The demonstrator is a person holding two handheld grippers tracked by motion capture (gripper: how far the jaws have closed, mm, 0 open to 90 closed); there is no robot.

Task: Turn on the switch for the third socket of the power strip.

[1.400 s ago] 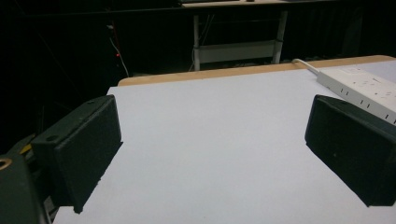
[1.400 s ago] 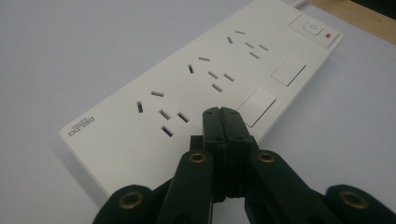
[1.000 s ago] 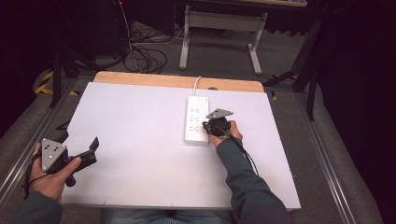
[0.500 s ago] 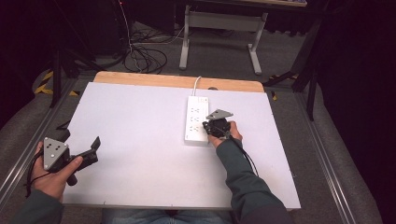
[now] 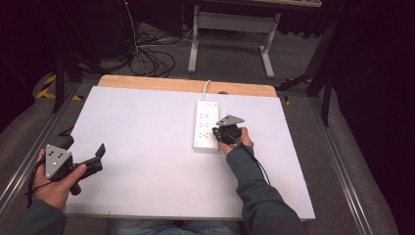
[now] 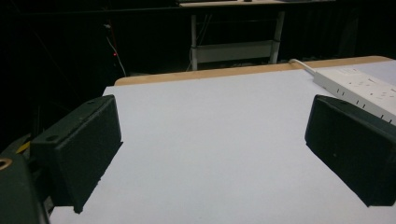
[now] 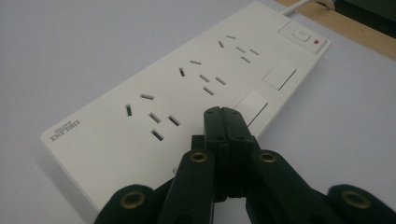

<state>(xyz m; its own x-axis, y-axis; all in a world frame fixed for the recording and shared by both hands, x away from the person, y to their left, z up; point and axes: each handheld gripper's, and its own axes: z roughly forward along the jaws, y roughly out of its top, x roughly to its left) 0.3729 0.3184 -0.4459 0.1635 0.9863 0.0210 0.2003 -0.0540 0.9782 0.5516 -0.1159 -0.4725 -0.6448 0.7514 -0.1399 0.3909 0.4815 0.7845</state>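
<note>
Right gripper (image 7: 223,114), jaws pressed together and empty, hovers over the power strip (image 5: 205,126) at mid-table near its right side, sockets all vacant, switching apparently not yet done, while left gripper (image 5: 98,155) idles wide open at the table's left edge

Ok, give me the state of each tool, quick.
Left tool: open, holding nothing.
Right tool: closed, empty, tips over the power strip.

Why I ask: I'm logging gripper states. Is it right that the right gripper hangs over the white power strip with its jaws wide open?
Not quite. The right gripper does hang over the white power strip, but its jaws are shut tight together, as the right gripper view shows.
</note>
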